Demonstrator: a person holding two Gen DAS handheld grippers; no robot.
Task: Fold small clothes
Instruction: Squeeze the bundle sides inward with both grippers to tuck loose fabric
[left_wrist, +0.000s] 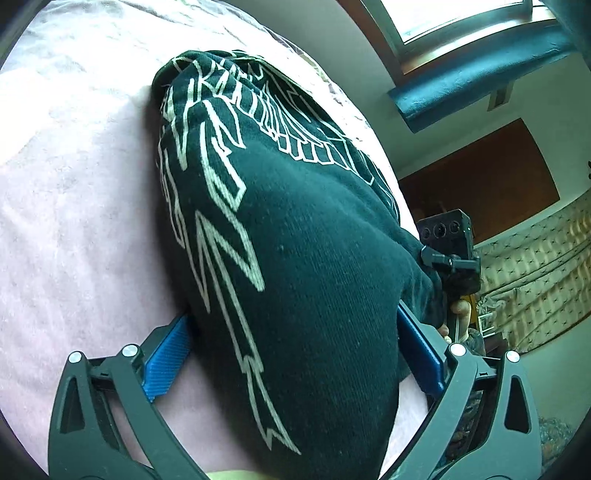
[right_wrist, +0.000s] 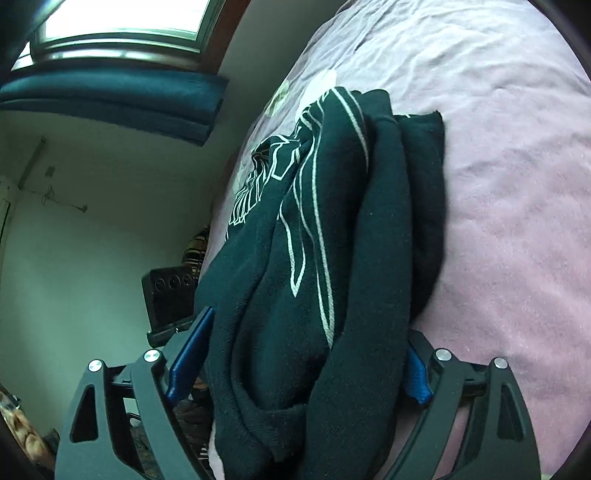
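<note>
The dark garment (left_wrist: 295, 258) with pale line print lies bunched on the pink bedspread (left_wrist: 74, 221), right at the edge of the bed. In the left wrist view the left tool (left_wrist: 291, 354) is spread wide, blue pads (left_wrist: 166, 362) on either side of the cloth, the bundle sitting between them. The left pad shows a sliver of pink bedding beside the fabric; the right pad's contact is hidden by a fold, so a grip cannot be confirmed there, and the tool reads as released. Over to the right wrist view: the right tool (right_wrist: 299, 362) is also parted wide, straddling the thick rolled folds of the garment (right_wrist: 332, 240). Its blue fingers (right_wrist: 190, 354) flank the cloth, the near one standing slightly clear. The other tool's camera block (left_wrist: 448, 236) peeks past the bundle. A window (right_wrist: 129, 18) and a teal blind (right_wrist: 110, 103) sit beyond the bed.
</note>
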